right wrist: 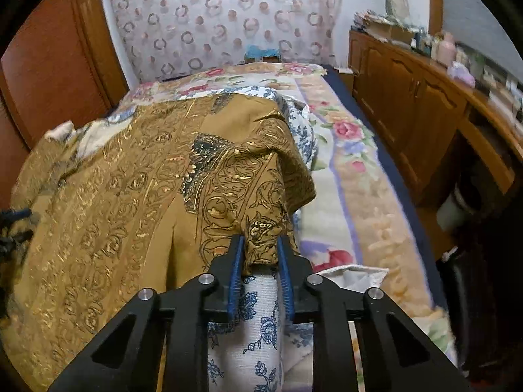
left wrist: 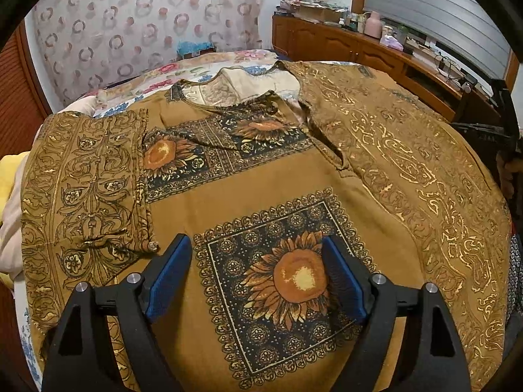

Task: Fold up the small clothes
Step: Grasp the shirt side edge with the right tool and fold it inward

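So the shirt is laid out front-up on the bed, collar toward the far end by the headboard, covering most of the near part of the mattress. One sleeve is already folded in over the body on the left side of the left wrist view, lying pretty flat, with its cuff button near the left gripper's tip. That's about all that looks done so far.

The other side is where it's at now. The right gripper is pinching a bunched bit of the shirt's edge near the bed's right edge, fabric gathered between the blue pads and lifted a little off the floral sheet. My guess is that's the start of folding the second side in.

The left gripper is spread wide, hovering over the big sunflower square on the front, nothing in it. Can't tell if it touches the cloth.

Still left, as I read it: bring that right side over, then fold the bottom up toward the collar. Early-to-middle stage.
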`<state>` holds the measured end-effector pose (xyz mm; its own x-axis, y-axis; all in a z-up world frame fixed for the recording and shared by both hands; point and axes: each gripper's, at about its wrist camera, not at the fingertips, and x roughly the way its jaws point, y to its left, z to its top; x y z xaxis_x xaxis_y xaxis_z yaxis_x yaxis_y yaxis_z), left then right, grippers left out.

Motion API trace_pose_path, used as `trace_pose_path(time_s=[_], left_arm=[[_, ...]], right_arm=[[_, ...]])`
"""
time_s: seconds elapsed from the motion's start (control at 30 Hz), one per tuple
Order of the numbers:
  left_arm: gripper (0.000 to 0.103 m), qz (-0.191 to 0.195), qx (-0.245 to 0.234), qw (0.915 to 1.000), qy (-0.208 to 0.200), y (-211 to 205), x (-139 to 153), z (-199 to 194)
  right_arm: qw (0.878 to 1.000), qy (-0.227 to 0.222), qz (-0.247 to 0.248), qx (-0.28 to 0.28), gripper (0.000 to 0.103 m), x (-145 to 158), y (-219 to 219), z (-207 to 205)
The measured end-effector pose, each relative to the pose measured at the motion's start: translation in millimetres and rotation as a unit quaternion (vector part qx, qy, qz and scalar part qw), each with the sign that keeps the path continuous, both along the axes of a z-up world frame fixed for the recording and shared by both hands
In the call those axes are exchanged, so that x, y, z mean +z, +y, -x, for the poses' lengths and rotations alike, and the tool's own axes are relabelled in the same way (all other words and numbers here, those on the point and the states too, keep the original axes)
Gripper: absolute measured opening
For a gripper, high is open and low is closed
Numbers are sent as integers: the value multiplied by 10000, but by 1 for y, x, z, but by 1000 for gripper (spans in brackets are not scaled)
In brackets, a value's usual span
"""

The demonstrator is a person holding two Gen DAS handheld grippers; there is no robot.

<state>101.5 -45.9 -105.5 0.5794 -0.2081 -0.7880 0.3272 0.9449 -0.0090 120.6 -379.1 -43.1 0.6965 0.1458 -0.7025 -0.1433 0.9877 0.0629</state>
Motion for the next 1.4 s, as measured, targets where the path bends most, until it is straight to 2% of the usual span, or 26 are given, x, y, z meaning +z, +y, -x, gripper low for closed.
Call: trace_pose_path(time_s=[0.13, 0.33, 0.47, 0.57, 0.77, 0.9, 1.1, 1.17, 1.23, 1.3, 1.4], left_arm=[[86, -10, -26, 10000, 7, -1, 0, -1], [87, -16, -46, 10000, 14, -3, -1, -2], [88, -18, -45, 10000, 13, -3, -1, -2], [88, -16, -46, 10000, 15, -3, -1, -2], [89, -18, -61, 10000, 20, -3, -1, -2], [89, -21, -62, 10000, 20, -3, -1, -2], [89, -104, 0, 9999, -51, 0, 3, 1], [89, -19, 35, 9998, -177, 4, 10, 4], [89, 143, 66, 9994, -321, 8, 21, 8], [89, 283, 122, 9983, -485, 13, 32, 13], [89, 380, 151, 9971, -648, 15, 45, 17]], right_arm=[[9996, -155, 242, 65, 7, 8, 6, 6], [9967, -740, 151, 301, 6, 40, 22, 23], [9923, -1014, 122, 706, 6, 55, 48, 40], [9909, -886, 188, 991, 6, 44, 66, 44], [9927, -191, 301, 1156, 6, -4, 75, 33], [9936, -156, 203, 1105, 6, -9, 66, 34], [9950, -387, 252, 886, 17, 10, 65, 50], [9945, -586, 214, 845, 28, 22, 60, 61], [9940, -795, 218, 717, 51, 35, 53, 73], [9937, -930, 228, 587, 57, 40, 41, 78], [9959, -840, 236, 232, 58, 35, 24, 70]])
